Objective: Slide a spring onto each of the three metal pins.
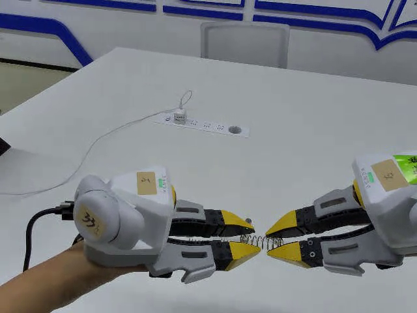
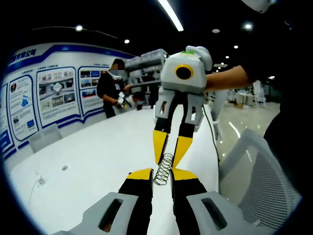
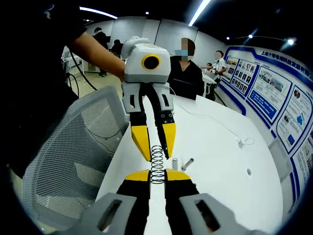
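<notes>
A small coil spring [image 1: 260, 241] hangs just above the white table [image 1: 273, 150], stretched between my two grippers, which meet tip to tip. My left gripper [image 1: 249, 236] has its yellow tips closed on one end of the spring [image 2: 164, 170]. From the opposite side my right gripper [image 1: 274, 239] pinches the other end of the spring [image 3: 157, 164]. In the right gripper view, a short metal pin [image 3: 187, 164] lies on the table beyond my jaws, with a second small spring [image 3: 174, 164] beside it.
A white power strip [image 1: 202, 124] with a plugged-in adapter and a trailing cable lies mid-table. A grey chair [image 1: 244, 42] stands at the far edge. A mesh chair [image 3: 73, 147] sits beside the table, and people stand in the background.
</notes>
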The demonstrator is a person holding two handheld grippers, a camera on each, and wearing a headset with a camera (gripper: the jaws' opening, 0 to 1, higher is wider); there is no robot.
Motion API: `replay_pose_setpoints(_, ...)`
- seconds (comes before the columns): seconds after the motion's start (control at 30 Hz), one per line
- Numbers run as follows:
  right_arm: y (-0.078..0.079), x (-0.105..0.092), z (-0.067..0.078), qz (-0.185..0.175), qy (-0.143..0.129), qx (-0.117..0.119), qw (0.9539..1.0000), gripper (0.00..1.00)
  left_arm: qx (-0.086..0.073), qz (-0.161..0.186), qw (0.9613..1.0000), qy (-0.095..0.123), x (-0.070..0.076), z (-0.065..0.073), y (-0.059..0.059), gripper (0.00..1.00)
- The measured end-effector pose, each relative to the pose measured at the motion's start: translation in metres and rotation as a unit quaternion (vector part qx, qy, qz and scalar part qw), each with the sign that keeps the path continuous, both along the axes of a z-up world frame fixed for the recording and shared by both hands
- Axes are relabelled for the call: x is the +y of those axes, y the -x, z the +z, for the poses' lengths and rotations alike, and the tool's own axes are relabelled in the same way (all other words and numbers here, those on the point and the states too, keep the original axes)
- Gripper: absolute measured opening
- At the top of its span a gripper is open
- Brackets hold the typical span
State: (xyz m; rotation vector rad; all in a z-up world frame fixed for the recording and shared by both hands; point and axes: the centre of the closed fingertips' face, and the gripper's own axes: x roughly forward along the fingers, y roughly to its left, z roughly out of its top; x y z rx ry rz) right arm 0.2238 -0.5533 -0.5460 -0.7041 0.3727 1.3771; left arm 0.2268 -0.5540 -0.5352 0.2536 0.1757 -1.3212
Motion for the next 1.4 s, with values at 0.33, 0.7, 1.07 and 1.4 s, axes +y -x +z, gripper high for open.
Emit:
replay_pose_setpoints(0.33,0.002,0.0,0.0,0.009,0.002,-0.009,0.9999,0.11,-0.078,-0.03,0.9955,-0.044,-0.002,-0.004,0.005,0.11)
replay_pose_setpoints(0.7,0.002,-0.001,0.001,0.019,0.007,-0.033,0.9992,0.11,-0.07,-0.029,0.9962,-0.044,-0.002,-0.004,0.003,0.1)
replay_pose_setpoints(1.07,-0.001,-0.002,-0.003,0.014,-0.003,-0.022,0.9996,0.13,-0.075,-0.028,0.9955,-0.051,-0.001,-0.006,0.004,0.1)
replay_pose_setpoints(1.4,0.0,-0.004,-0.008,0.01,-0.005,-0.016,0.9998,0.11,-0.075,-0.033,0.9955,-0.049,0.001,-0.005,0.005,0.1)
